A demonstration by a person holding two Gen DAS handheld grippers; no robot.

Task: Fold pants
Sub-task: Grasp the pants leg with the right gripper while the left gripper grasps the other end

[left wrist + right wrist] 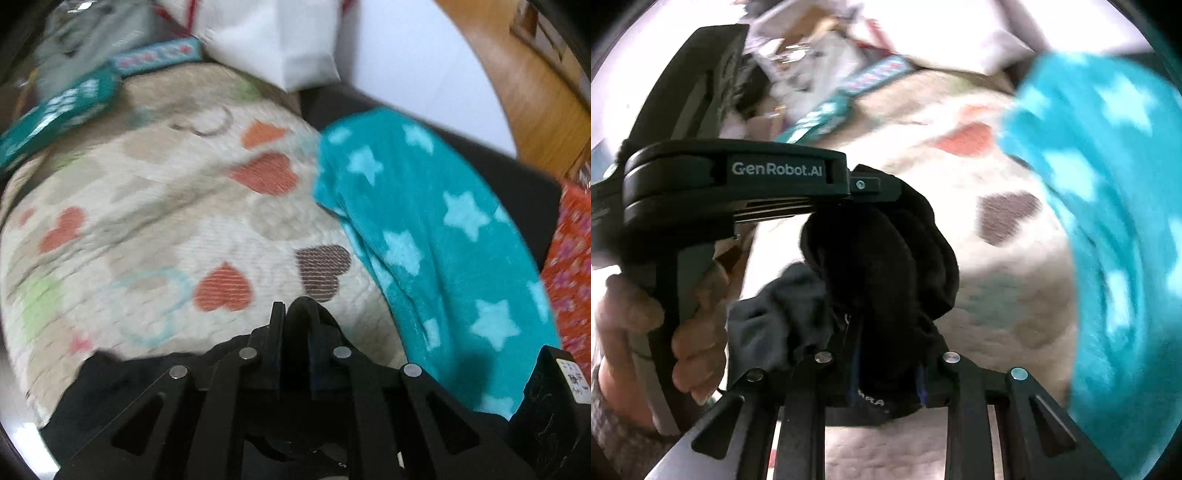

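The black pants [879,266] hang bunched above the heart-print quilt [155,206], pinched in both the left gripper [295,314], closed tight on a fold, and the right gripper [882,354], part-closed around a thick wad, close together.

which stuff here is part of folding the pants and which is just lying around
In the job:
black pants
left hand-held gripper, shut on them
right hand-held gripper, shut on them

Lying about:
teal star blanket
heart-print quilt
white bag
teal boxes
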